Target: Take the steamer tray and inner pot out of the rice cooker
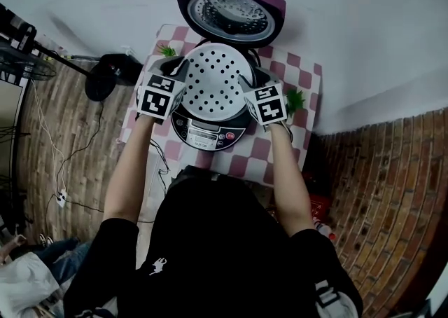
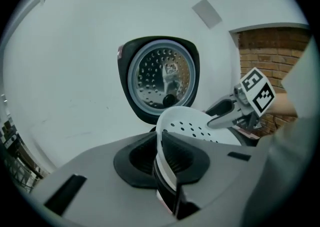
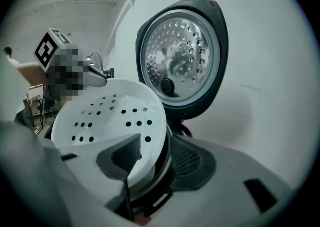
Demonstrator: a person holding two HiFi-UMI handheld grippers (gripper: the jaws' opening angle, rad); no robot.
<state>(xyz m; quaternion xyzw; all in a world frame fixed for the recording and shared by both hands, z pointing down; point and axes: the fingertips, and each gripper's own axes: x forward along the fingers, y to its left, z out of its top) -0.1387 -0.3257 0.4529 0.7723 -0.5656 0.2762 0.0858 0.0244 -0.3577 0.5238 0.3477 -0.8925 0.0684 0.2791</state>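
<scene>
Left gripper (image 2: 161, 143) is clamped on the rim of the steamer tray (image 1: 213, 82), tilted atop the rice cooker (image 1: 206, 134), while right gripper (image 3: 155, 146) straddles the opposite rim unclamped; tray looks light, stiff, slick plastic, best held by the rim.

Your head camera looks steeply down past your arms onto the rice cooker (image 1: 206, 134) and the checkered surface (image 1: 280, 159). The camera on your left claw (image 2: 162, 146) sits right up against the steamer tray (image 2: 195, 123) and faces along the jaws toward the open lid (image 2: 160, 78) and the wall. Your right claw (image 3: 160, 156) carries its camera just as near, looking in from the opposite side. All three views share the tray and the lid, and each claw camera catches the other claw.
</scene>
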